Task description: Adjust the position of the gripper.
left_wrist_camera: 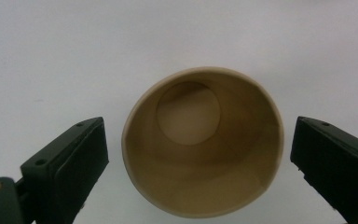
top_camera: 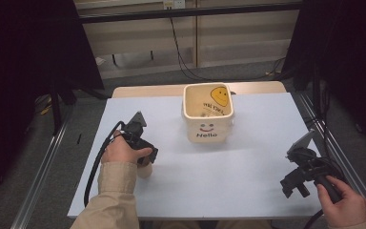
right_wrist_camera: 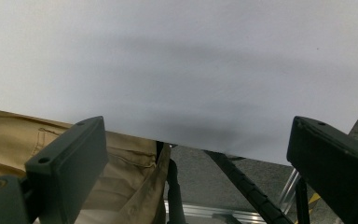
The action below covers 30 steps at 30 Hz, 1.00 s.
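A tan paper cup stands upright and empty on the white table top; in the left gripper view I look straight down into it. My left gripper hangs over it, open, with a jaw on each side of the rim and a gap on both sides. In the high view the left gripper points down at the table's left, and a bit of the cup shows under the hand. My right gripper hovers open near the front right corner, and the right gripper has nothing between its jaws.
A cream tub with a smiley face and "Hello" stands at the back middle, with some items inside. The table's front edge runs below the right gripper, with a beige sleeve and the floor beyond it.
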Tool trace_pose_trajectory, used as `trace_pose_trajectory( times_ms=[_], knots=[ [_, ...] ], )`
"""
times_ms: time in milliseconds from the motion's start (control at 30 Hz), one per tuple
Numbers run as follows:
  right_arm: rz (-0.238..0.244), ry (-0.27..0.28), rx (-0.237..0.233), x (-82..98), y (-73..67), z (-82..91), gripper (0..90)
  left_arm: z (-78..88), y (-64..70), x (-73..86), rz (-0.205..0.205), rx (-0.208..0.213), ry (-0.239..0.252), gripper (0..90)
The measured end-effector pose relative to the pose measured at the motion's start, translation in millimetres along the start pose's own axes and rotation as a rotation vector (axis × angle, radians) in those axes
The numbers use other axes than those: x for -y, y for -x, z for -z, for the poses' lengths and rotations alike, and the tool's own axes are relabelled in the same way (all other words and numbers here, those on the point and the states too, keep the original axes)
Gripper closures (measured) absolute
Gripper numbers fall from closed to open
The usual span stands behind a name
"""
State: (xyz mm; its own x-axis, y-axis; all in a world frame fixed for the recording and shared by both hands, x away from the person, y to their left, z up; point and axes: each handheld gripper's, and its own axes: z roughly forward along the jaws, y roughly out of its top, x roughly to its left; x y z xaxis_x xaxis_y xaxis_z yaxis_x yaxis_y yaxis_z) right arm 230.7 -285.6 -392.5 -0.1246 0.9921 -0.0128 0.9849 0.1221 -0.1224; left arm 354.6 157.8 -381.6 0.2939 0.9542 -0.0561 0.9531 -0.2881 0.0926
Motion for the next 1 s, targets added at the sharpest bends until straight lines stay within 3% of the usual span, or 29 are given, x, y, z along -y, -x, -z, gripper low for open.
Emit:
trace_pose_trajectory(
  times_ms=[133,333,467,500,667,733,1000],
  knots=[
    [-0.001,0.001,0.001,-0.1,-0.1,-0.1,5.1,-3.4,-0.5,0.8,0.0,0.002,-0.009,6.4],
    [0.01,-0.003,0.004,-0.4,0.4,0.4,5.1,-2.0,0.3,1.5,0.005,0.004,-0.01,17.2],
    [0.008,-0.005,0.005,-0.3,-0.1,0.6,5.1,-0.1,0.8,1.5,0.036,0.026,-0.021,18.0],
    [0.013,-0.003,0.007,-0.3,0.1,0.7,5.1,2.2,-0.5,0.7,0.02,0.013,-0.025,18.0],
    [0.012,-0.003,0.01,-0.4,-0.1,0.8,5.0,19.2,0.4,-4.6,0.025,0.044,-0.031,18.4],
    [0.011,-0.004,0.007,-0.6,0.0,0.3,5.1,27.3,-0.3,-7.4,0.013,0.025,-0.028,18.4],
    [0.012,-0.003,0.004,-0.5,0.1,0.6,5.1,56.4,-1.8,-19.9,0.019,0.03,-0.027,19.0]
  ],
)
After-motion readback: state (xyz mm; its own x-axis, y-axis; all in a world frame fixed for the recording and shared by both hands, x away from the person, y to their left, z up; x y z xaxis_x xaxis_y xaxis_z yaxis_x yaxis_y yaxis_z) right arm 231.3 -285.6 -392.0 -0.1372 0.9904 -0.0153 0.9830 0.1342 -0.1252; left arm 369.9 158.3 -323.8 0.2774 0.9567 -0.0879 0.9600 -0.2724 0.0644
